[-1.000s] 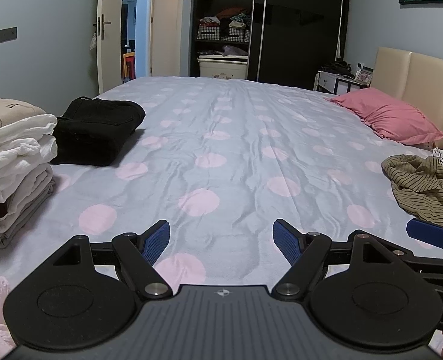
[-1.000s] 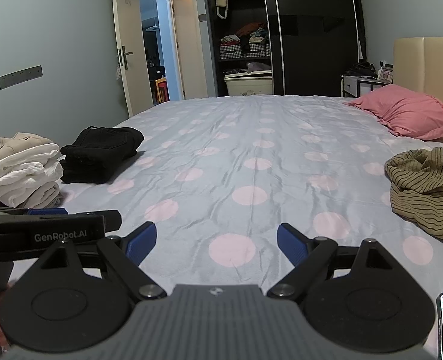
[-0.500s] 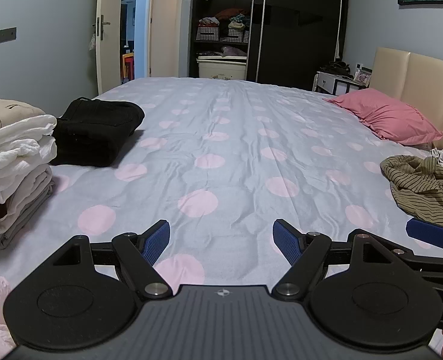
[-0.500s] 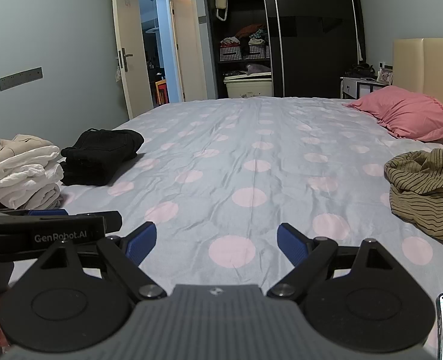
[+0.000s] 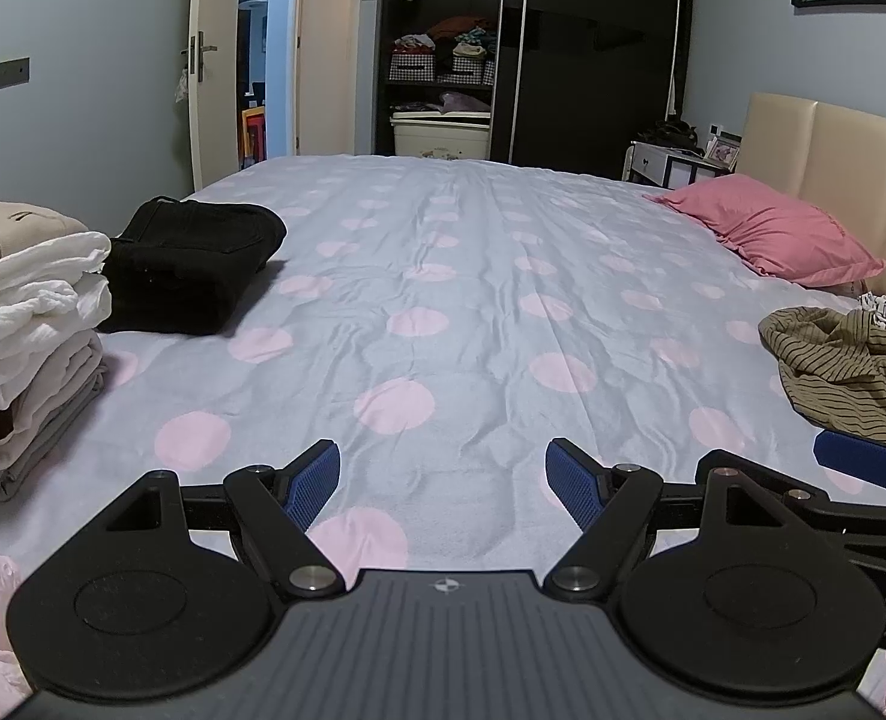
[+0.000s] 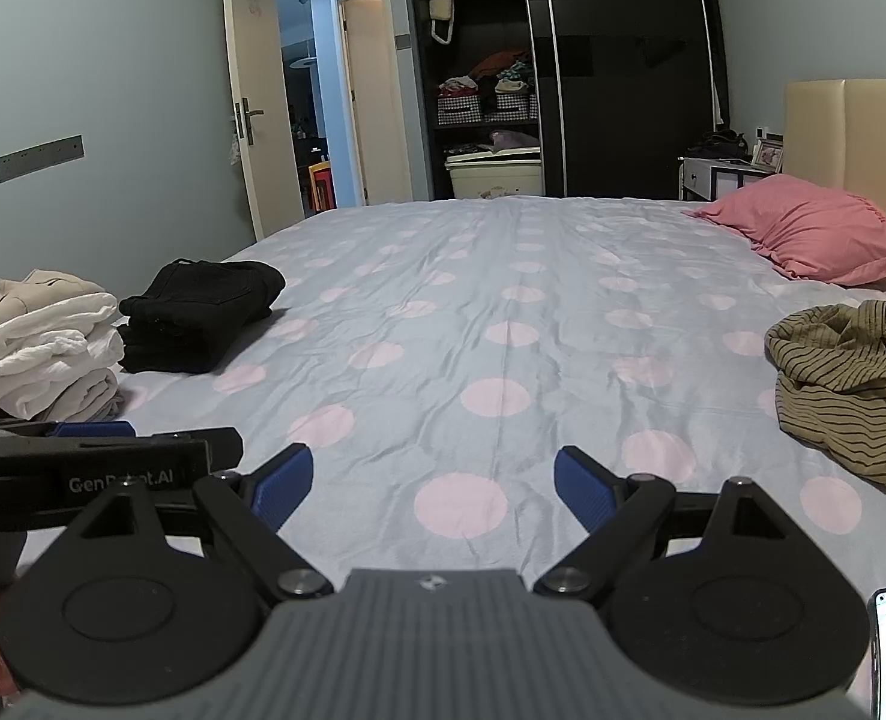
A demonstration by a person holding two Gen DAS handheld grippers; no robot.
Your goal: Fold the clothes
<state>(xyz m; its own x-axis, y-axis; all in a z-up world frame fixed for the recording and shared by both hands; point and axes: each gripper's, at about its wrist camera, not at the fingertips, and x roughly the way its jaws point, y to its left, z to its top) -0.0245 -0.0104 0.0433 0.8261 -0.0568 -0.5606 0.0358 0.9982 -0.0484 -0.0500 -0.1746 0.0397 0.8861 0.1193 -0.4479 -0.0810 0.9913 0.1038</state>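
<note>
Over the polka-dot bedsheet (image 5: 443, 276) I hold both tongs level, left gripper (image 5: 443, 483) and right gripper (image 6: 433, 480) spread wide and empty, ready to reach. The crumpled striped shirt (image 6: 845, 384) waits on my right; the white stack (image 5: 29, 324) and folded black garment (image 5: 194, 264) sit left, out of the way.

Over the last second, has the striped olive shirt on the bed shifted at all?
No. In the right wrist view the striped olive shirt lies crumpled in the same spot, still just this side of the pink pillow; only tiny camera drift shows.
</note>
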